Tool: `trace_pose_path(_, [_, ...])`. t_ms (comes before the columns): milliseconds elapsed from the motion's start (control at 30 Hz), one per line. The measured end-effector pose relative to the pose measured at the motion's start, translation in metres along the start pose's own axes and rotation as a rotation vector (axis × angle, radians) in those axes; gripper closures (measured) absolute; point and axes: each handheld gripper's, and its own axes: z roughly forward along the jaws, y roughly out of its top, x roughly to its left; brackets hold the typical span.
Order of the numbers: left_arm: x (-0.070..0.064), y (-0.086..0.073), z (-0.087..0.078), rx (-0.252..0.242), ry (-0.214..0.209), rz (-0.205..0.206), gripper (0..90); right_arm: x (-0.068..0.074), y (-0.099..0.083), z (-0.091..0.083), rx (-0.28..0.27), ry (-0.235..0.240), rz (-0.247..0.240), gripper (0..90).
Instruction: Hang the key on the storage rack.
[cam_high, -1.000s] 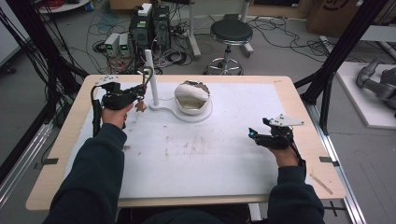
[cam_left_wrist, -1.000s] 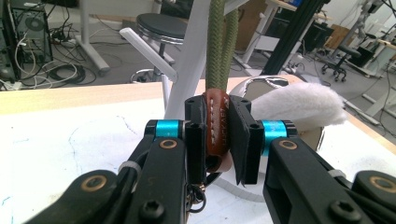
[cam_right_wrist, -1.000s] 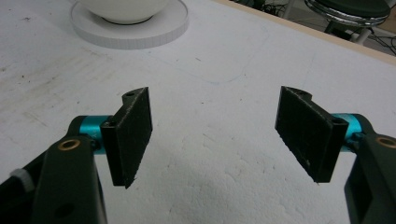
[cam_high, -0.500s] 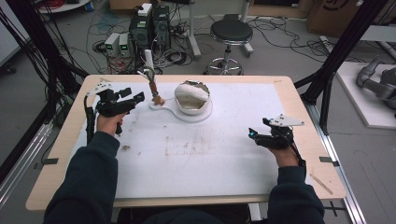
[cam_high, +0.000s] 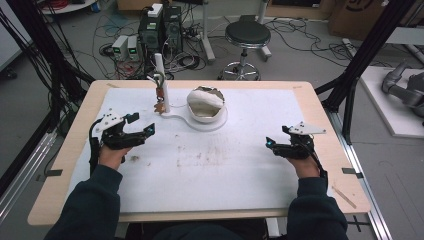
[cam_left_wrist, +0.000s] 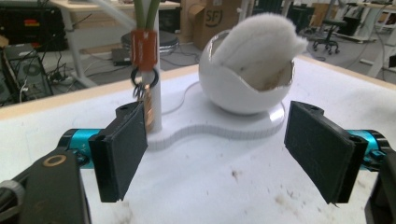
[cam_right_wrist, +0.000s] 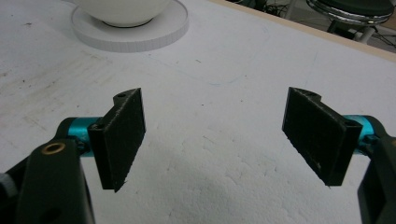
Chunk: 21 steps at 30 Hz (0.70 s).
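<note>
While both hands rest on the white-covered worktop (cam_high: 210, 175), the left gripper (cam_high: 141, 125) sits at the left side with its jaws spread wide and nothing between them, pointing toward the white stand (cam_high: 172, 116) near the far edge. On that stand's upright post (cam_high: 161, 82) hangs a keyring (cam_left_wrist: 145, 95) — an orange-brown tag over a small metal ring and a coppery strip, pressed close against the post in the left gripper view. Just beside the post, on the round end of the same base, stands a white egg-shaped bowl (cam_left_wrist: 243, 86) with a fluffy white lining spilling over its rim. The right gripper (cam_high: 270, 145) lies well apart at the right side, jaws likewise wide apart and holding nothing; its own view looks across stained white covering toward the round base. Behind the bowl, a cardboard box (cam_left_wrist: 212, 21) on the floor bears letters that look like "SF" — the rest is too small to read.
</note>
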Motion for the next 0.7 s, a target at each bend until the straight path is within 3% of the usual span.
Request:
trace_pose_path(233, [-0.007, -0.010, -0.001, 0.010, 0.013, -0.031, 20.8, -0.002, -0.001, -0.001, 0.003, 0.002, 0.010, 21.5])
trace_pose_path(433, [-0.015, -0.012, -0.003, 0.008, -0.001, -0.017, 20.9, -0.005, -0.003, -0.003, 0.010, -0.004, 0.016, 21.5])
trace_pose_path(700, [-0.016, -0.013, -0.001, 0.016, -0.008, -0.011, 20.9, -0.005, -0.004, -0.009, 0.002, -0.009, 0.021, 21.5])
